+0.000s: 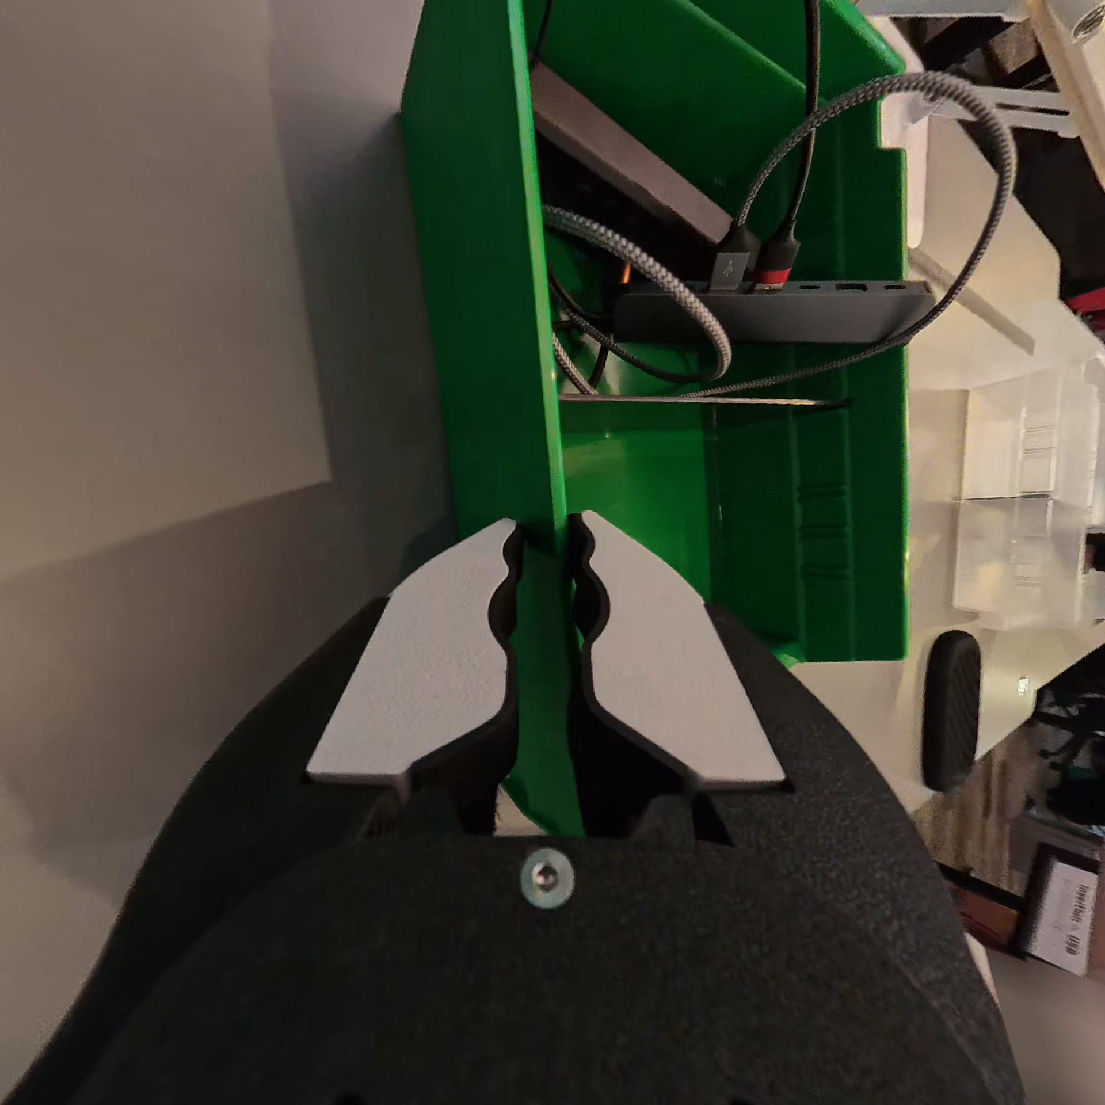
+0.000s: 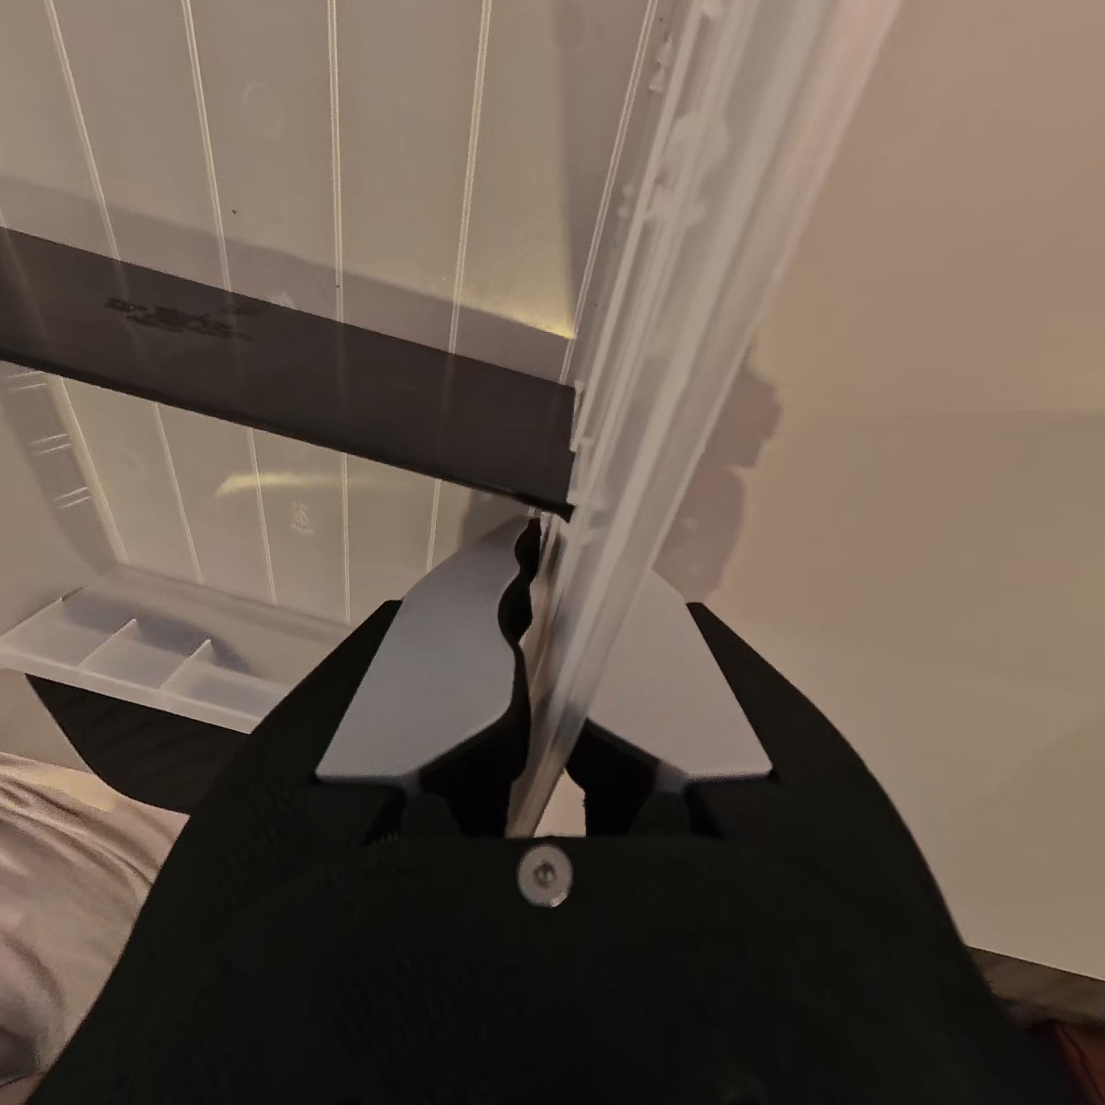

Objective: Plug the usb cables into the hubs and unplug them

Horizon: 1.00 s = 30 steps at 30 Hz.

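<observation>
In the left wrist view my left gripper is shut on the side wall of a green plastic bin. Inside the bin a dark grey USB hub lies with a black plug and a red plug seated in its ports; braided grey cables loop around it. A second dark slab lies farther back. In the right wrist view my right gripper is shut on the rim of a clear plastic bin. A black divider strip crosses that bin.
A white tabletop lies under the green bin. A clear bin and a black ribbed oval object sit to its right, with room clutter beyond. The white surface also shows right of the clear bin; fabric lies lower left. About 85 centimetres separates my left fingertips from my right.
</observation>
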Tool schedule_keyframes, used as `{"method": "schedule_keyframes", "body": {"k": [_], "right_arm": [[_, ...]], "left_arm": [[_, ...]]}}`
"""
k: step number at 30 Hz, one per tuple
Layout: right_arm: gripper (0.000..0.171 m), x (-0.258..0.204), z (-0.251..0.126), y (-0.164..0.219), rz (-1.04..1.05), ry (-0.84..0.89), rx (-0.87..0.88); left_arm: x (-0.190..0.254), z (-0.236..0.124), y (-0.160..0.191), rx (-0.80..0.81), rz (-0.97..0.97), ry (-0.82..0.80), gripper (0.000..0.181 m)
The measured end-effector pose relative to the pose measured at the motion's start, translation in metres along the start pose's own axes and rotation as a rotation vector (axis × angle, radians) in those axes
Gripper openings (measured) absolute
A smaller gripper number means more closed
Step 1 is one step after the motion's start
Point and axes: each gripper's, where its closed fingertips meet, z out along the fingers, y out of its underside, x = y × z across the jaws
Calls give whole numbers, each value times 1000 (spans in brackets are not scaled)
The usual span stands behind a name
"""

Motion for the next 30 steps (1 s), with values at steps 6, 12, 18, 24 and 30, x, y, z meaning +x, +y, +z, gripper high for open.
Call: {"method": "schedule_keyframes", "body": {"k": [6, 12, 18, 24, 30], "right_arm": [[4, 6, 0, 1, 2, 3, 4], [4, 8, -1, -2, 24, 9, 4], [8, 10, -1, -3, 34, 21, 28], [30, 4, -11, -11, 29, 6, 143], [39, 18, -61, -21, 13, 172, 346]], "left_arm": [[-17, -10, -6, 39, 3, -69, 10], [-20, -9, -11, 36, 58, -138, 8], [-18, -8, -11, 58, 18, -88, 10], [-6, -28, -30, 211, -1, -38, 14], [57, -80, -67, 517, 253, 69, 26]]}}
